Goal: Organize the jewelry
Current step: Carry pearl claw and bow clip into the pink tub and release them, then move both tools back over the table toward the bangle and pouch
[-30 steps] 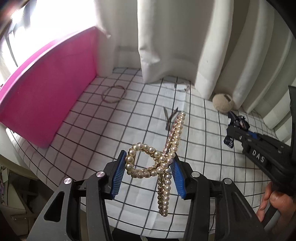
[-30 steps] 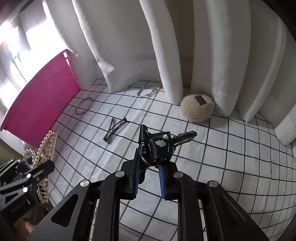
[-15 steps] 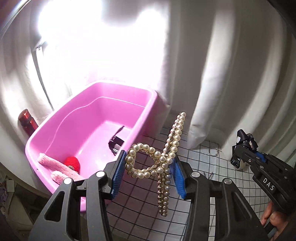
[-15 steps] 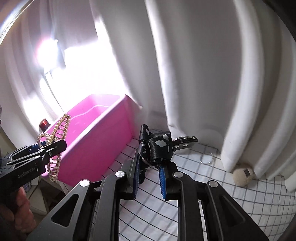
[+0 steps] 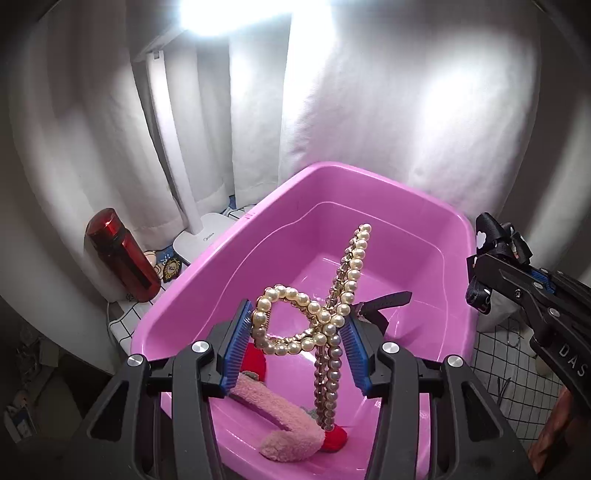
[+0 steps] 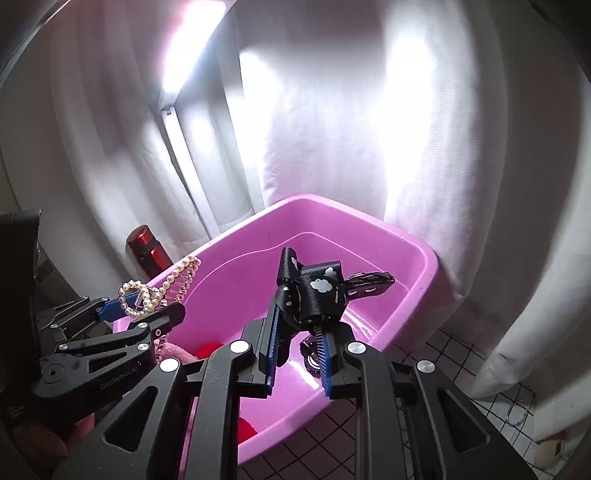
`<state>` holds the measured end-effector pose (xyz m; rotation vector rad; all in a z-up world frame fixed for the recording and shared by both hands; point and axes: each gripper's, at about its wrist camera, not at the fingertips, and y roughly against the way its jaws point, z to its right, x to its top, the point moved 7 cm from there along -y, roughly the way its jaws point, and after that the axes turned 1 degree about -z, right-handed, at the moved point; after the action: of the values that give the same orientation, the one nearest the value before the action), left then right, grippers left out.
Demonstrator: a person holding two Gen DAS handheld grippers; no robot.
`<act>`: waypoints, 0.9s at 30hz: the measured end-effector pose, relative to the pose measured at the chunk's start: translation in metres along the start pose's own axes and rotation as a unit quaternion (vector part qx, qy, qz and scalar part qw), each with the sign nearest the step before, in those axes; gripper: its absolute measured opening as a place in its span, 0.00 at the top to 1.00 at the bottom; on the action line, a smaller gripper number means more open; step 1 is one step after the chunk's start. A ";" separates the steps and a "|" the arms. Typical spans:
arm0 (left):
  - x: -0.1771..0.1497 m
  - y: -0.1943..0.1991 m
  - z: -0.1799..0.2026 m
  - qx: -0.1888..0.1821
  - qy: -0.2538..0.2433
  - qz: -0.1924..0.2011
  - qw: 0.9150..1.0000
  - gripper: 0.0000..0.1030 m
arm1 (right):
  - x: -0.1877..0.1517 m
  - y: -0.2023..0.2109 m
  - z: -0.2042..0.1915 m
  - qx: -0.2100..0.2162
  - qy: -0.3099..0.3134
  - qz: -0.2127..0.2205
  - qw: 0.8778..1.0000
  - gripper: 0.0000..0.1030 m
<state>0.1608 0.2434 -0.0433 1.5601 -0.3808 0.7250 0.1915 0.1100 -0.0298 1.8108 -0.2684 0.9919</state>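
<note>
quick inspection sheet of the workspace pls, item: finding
surface: checked cloth under the tub
job's things: pearl clip and black bow clip held over pink tub; fluffy pink piece, red pieces and a dark clip lie inside
clutter: red bottle, lamp base
grippers: left gripper shut on pearl clip; right gripper shut on black bow clip
cables: nothing seen
surroundings: white curtain

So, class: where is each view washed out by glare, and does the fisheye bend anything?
Left wrist view: the lamp head blows out white at top; the pink tub rim curves. Right wrist view: glare streaks on the curtain; its folds bow outward.
</note>
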 end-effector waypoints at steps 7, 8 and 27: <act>-0.010 -0.032 -0.014 0.013 0.006 -0.037 0.999 0.55 | -0.001 -0.052 -0.011 0.008 0.009 -0.073 0.997 0.83; -0.010 -0.034 -0.015 0.014 0.007 -0.041 0.999 0.55 | -0.003 -0.058 -0.010 0.006 0.009 -0.080 0.997 0.83; -0.003 -0.036 -0.045 0.048 0.032 -0.037 0.998 0.19 | 0.003 -0.067 0.013 -0.042 -0.029 -0.092 0.994 0.39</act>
<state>0.1714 0.2915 -0.0736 1.6289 -0.2427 0.7427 0.2388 0.1303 -0.0745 1.7548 -0.1736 0.7887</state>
